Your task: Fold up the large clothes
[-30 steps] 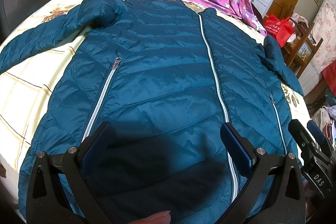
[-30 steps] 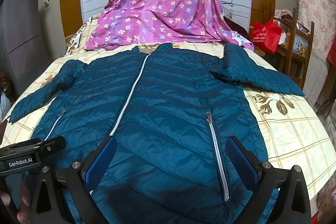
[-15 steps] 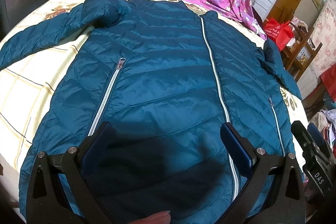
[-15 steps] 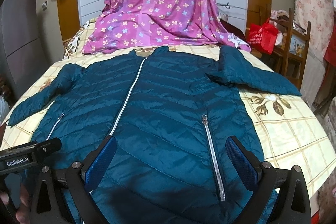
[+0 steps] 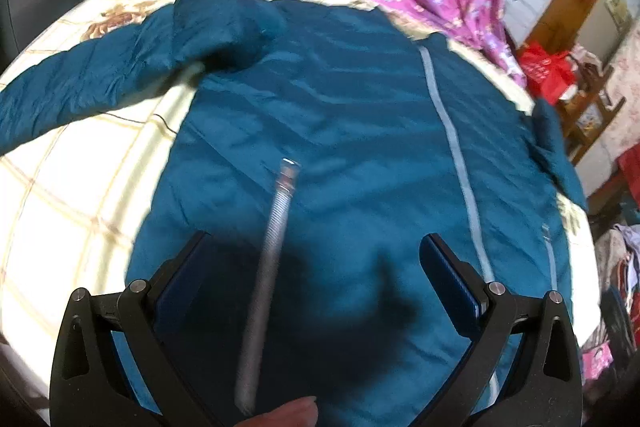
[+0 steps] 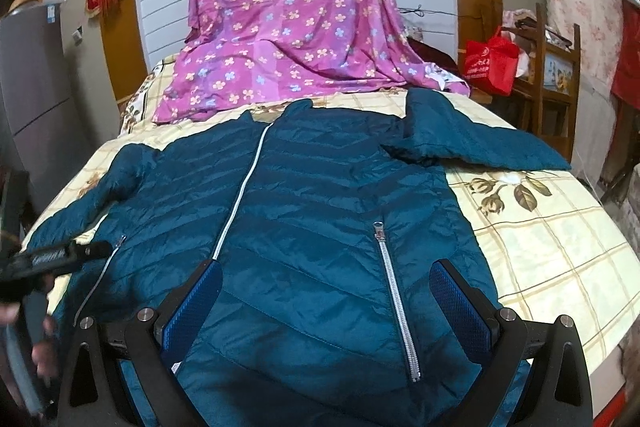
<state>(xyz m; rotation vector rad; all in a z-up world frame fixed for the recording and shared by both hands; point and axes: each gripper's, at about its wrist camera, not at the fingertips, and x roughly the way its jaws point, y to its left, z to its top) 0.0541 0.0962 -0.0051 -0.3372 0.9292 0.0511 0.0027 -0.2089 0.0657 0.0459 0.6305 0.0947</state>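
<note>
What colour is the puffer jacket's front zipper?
Silvery white on the teal jacket; front zipper shows best in the right wrist view.

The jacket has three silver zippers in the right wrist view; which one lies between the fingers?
The pocket zipper right of the long centre zipper. The other pocket zipper lies far left, outside the right gripper.

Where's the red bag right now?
In the right wrist view the red bag sits upper right, off the bed beside the wooden chair, right of the purple sheet.
</note>
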